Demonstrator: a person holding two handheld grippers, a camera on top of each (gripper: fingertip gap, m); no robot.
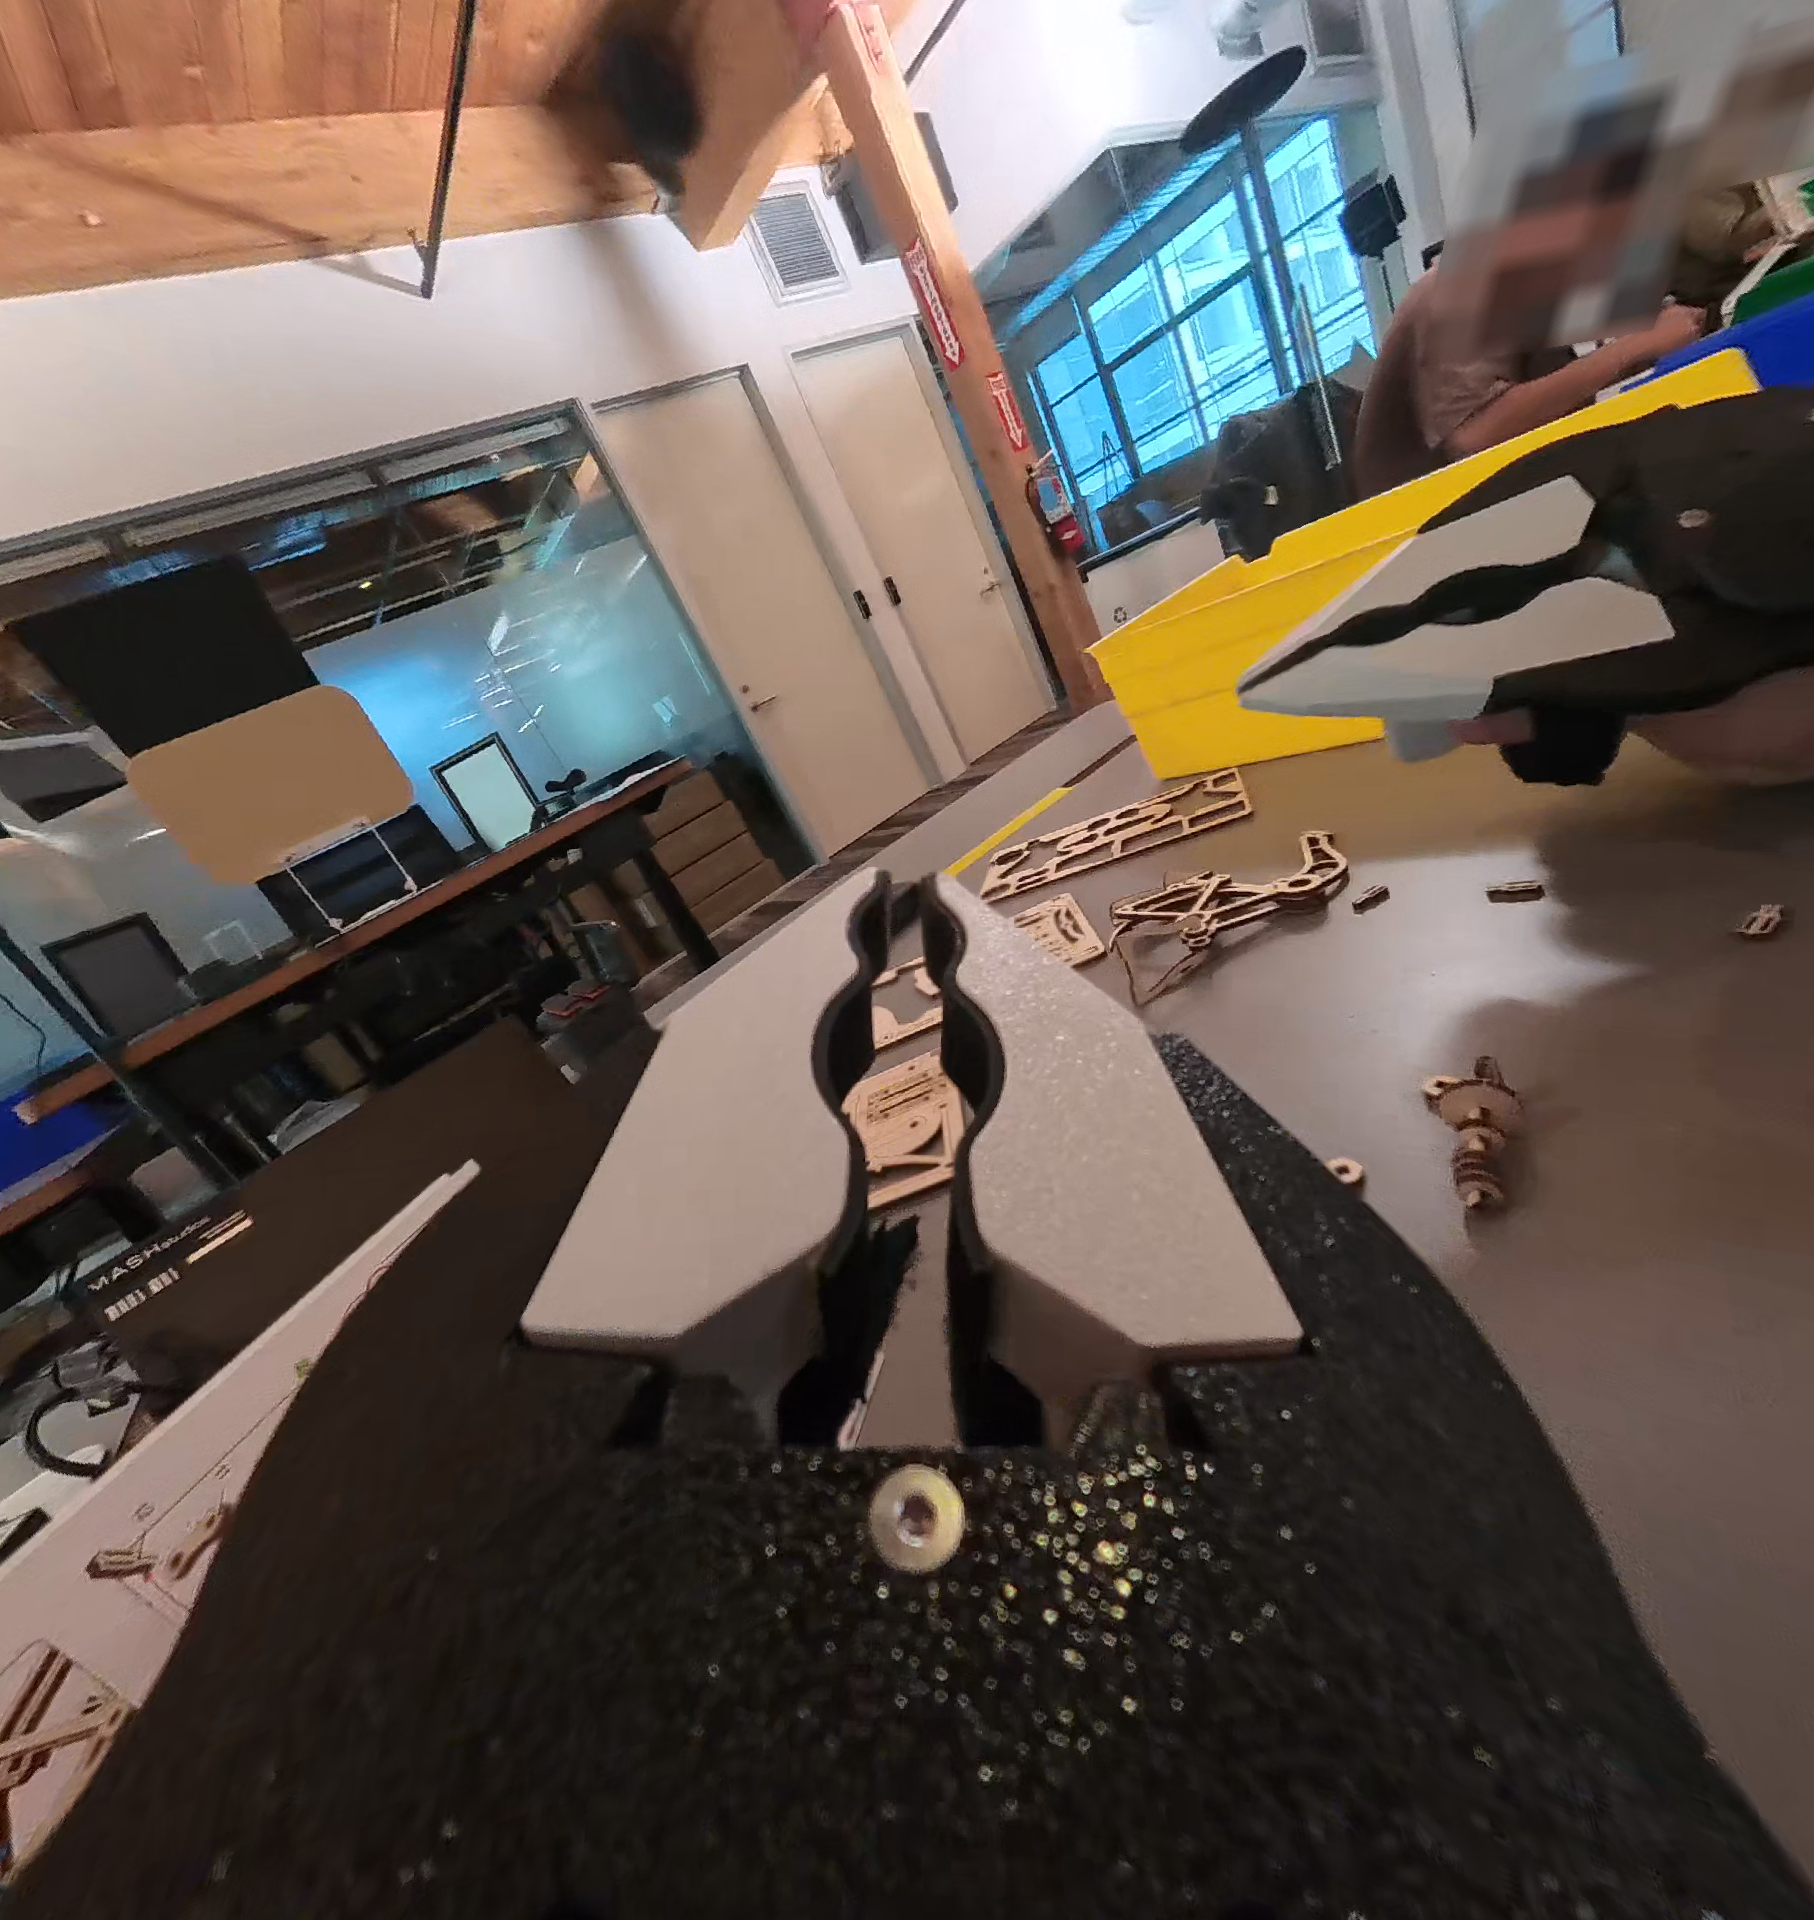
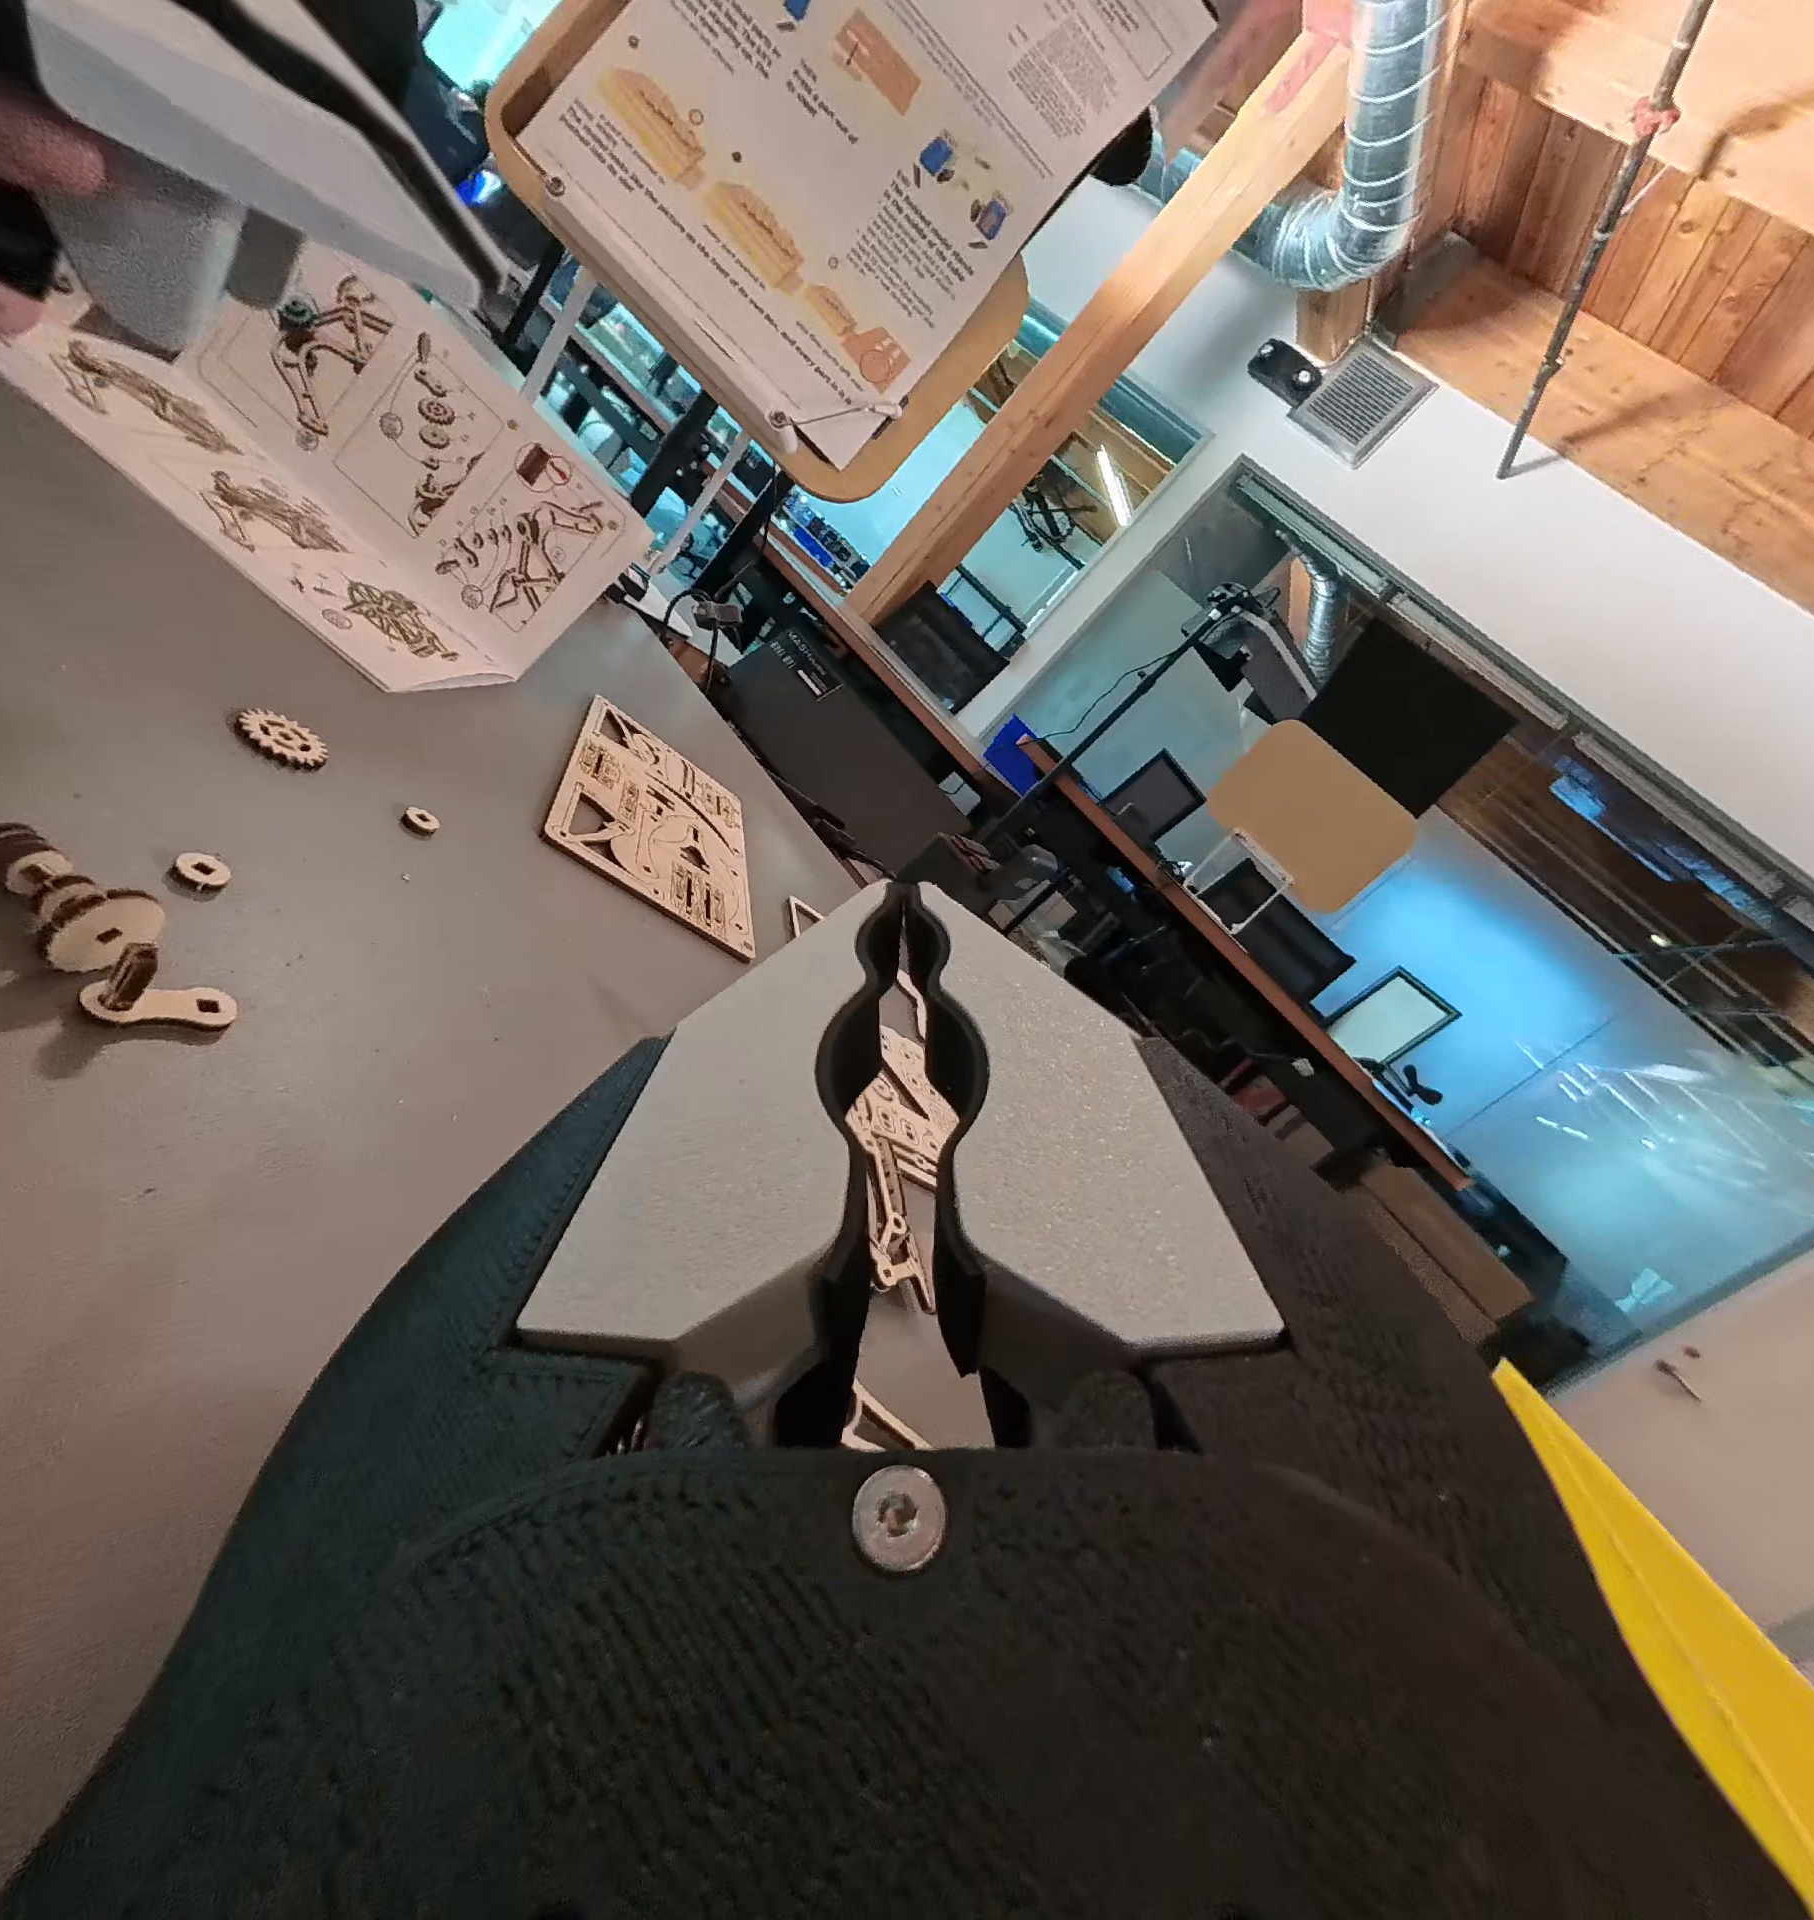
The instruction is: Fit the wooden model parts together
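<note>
- Across a wide workshop room with white walls, timber ceiling beams and glass partitions, a smooth grey-brown worktable (image 1: pixel 1505 1195) serves as the landmark for everything below.
- At the table's far edge, seen from the left wrist view, stands a long yellow plastic bin (image 1: pixel 1225 665); its inside cannot be seen.
- On the table's other far side lies a white printed instruction booklet (image 2: pixel 363 488), and a second instruction sheet on a wooden clip stand (image 2: pixel 830 187) rises behind it.
- Near the table's edge lies a flat laser-cut plywood sheet of model parts (image 2: pixel 664 831); more cut-out sheets lie beside the yellow bin.
- The left gripper (image 1: pixel 903 894), grey-fingered with black wavy pads, hangs above the table with its jaws spread a little and nothing between them.
- The right gripper (image 2: pixel 900 896) hangs over the table too, its tips pressed almost together; no part is held.
- A half-built wooden frame piece (image 1: pixel 1225 914) rests on the table near the bin.
- Well apart from it lies a stacked wooden axle with discs (image 2: pixel 61 904); a small crank arm (image 2: pixel 155 997) sits just beside it.
- A loose wooden gear wheel (image 2: pixel 279 738) and small washers lie nearby.
</note>
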